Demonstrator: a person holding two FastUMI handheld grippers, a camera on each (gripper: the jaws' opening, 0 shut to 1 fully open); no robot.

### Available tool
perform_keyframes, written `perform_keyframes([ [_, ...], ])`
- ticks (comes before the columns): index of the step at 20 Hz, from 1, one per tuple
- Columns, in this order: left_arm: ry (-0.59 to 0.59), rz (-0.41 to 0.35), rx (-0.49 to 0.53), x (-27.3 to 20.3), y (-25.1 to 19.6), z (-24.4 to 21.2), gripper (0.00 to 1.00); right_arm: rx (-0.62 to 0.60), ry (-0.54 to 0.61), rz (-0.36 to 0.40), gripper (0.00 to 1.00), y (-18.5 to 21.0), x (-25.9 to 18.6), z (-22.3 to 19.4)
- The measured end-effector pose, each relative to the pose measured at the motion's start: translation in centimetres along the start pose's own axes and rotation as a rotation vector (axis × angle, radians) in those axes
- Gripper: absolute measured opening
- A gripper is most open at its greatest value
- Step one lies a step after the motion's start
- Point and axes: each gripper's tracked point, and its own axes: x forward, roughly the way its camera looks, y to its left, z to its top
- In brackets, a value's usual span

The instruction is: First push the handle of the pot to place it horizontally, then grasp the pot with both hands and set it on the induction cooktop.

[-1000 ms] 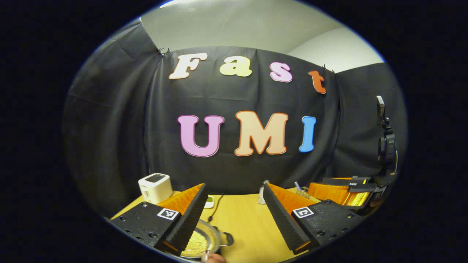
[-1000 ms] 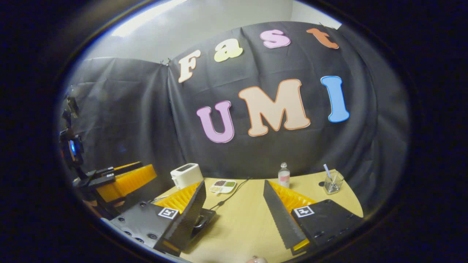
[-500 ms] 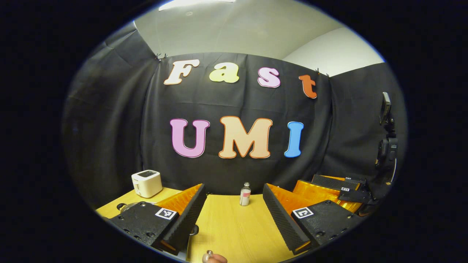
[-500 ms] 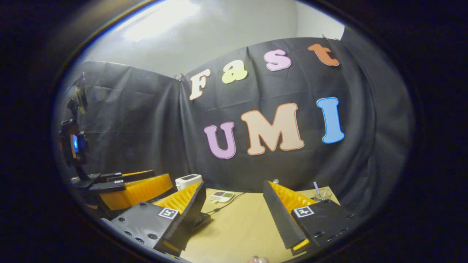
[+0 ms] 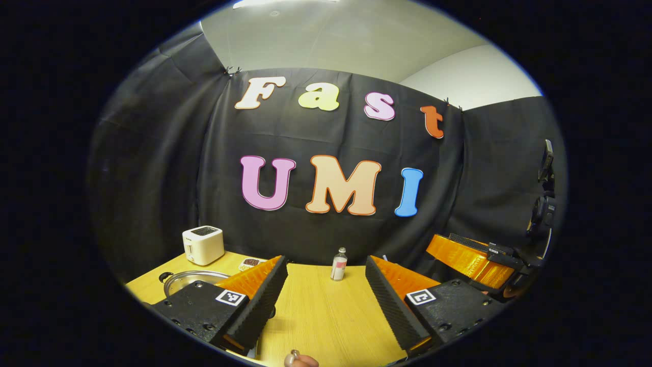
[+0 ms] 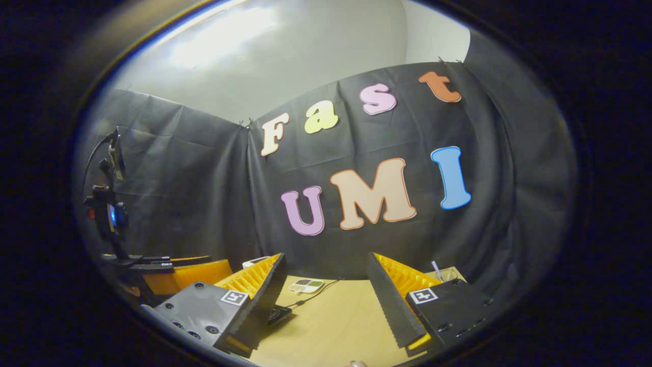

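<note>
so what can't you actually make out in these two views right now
- Pot, left gripper view: the left gripper finger covers most of it, so its handle direction cannot be told.
- Induction cooktop, right gripper view: just a dark corner past the right gripper finger.
- Divided dish, right gripper view: contents too small.
- Bottle, left gripper view: label too small.

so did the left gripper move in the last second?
Yes. The left gripper swung right: against it, the toaster and pot slid leftward.
</note>
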Motion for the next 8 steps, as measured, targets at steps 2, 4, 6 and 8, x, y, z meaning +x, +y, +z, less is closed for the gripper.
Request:
perform_keyframes([
  [2,0.002,-0.028,-0.029,0.33,-0.38,0.02,0.96,-0.018,0.001,-0.012,0.98,-0.03,0.23,0.04],
  [4,0.028,-0.033,-0.036,0.26,-0.01,-0.68,0.93,-0.035,0.005,-0.021,0.98,0.10,0.37,0.04],
  [6,0.031,-0.033,-0.021,0.49,0.34,-0.57,0.96,-0.062,0.013,-0.019,0.98,0.88,0.32,0.00],
  [8,0.042,-0.040,-0.013,0.63,0.09,-0.74,0.93,-0.081,0.013,-0.038,0.94,0.57,0.29,0.24],
])
